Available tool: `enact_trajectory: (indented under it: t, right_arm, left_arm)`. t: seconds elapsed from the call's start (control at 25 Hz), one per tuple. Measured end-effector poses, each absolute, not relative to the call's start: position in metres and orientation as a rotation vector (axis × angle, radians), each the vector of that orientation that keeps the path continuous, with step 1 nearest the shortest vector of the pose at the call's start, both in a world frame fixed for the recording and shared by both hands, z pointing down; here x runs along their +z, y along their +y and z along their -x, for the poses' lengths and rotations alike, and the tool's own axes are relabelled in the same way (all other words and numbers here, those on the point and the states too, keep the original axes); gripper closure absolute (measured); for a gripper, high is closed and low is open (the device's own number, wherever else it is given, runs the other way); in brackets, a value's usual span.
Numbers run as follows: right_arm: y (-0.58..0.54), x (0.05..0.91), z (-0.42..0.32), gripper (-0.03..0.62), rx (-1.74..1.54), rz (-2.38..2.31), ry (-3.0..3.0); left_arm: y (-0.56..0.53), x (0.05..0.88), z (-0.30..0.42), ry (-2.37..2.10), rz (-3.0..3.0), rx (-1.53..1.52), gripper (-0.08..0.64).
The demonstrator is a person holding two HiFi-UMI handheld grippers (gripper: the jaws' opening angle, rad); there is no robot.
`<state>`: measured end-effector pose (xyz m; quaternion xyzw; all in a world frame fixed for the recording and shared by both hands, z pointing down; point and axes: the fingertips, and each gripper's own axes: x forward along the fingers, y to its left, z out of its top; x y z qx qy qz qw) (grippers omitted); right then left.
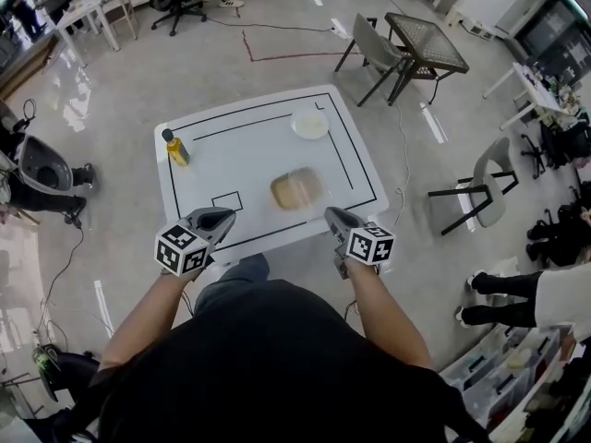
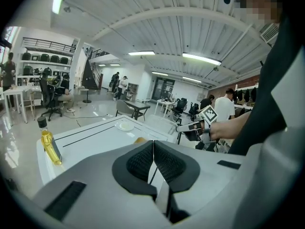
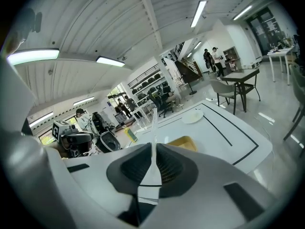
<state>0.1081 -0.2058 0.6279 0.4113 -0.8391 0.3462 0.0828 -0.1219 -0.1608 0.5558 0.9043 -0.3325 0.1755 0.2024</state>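
I hold both grippers over the near edge of a white table [image 1: 249, 146] marked with black lines. My left gripper [image 1: 222, 216] [image 2: 153, 144] has its jaws together with nothing between them. My right gripper [image 1: 332, 214] [image 3: 153, 149] is shut on a thin white plastic utensil [image 3: 153, 123] that sticks up past the pads. Ahead of the grippers lies a tan bread-like block [image 1: 295, 190] [image 3: 183, 142]. A white plate [image 1: 310, 124] [image 2: 126, 125] sits at the far side. At the table's left stands a yellow bottle [image 1: 175, 149] [image 2: 50, 144] with a black cap.
Beyond the table stand a grey chair [image 1: 374, 49] and a dark square table [image 1: 425, 44]. Another grey chair [image 1: 489, 187] is at the right. People sit at the left and right edges. Clear storage bins [image 1: 499, 377] are at the lower right. Cables run across the floor.
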Motion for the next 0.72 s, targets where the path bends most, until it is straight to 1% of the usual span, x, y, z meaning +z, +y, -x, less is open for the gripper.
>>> enact_trajectory:
  t: [0.72]
  right_arm:
    - [-0.175,0.577,-0.146,0.546,0.932,-1.330,-2.553]
  left_arm:
    - [-0.141,0.514,0.117,-0.993,-2.558,0.378,0.537]
